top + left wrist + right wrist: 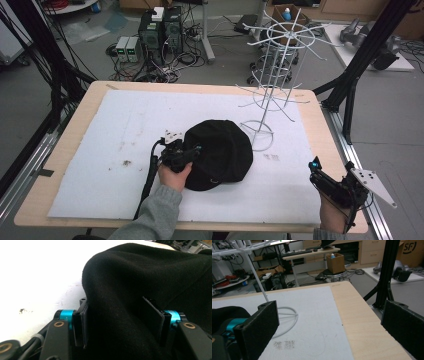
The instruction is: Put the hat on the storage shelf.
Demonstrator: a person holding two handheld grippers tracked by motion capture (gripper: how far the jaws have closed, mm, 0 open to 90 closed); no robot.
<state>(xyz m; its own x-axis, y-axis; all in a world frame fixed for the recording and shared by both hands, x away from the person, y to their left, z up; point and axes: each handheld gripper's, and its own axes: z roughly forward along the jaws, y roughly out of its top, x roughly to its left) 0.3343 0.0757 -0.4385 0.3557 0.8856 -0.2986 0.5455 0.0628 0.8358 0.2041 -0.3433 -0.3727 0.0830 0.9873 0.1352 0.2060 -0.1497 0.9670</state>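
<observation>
A black cap [220,150] lies on the white mat [125,125] near the table's middle, and its dark fabric [140,277] bulges up between the left jaws. My left gripper [192,152] comes at the cap's left edge and is shut on a fold of it, both pads [83,325] pressing the cloth. My right gripper [330,172] hovers open over the front right corner of the table, with nothing between its jaws [332,322]. In the right gripper view part of the cap [227,312] sits at the far left.
A white wire display rack [272,85] stands at the back right of the mat, its ring base [257,134] just right of the cap, the base [287,322] also ahead of the right gripper. Black frame posts [350,85] rise past the table's right edge. Cables and equipment cover the floor beyond.
</observation>
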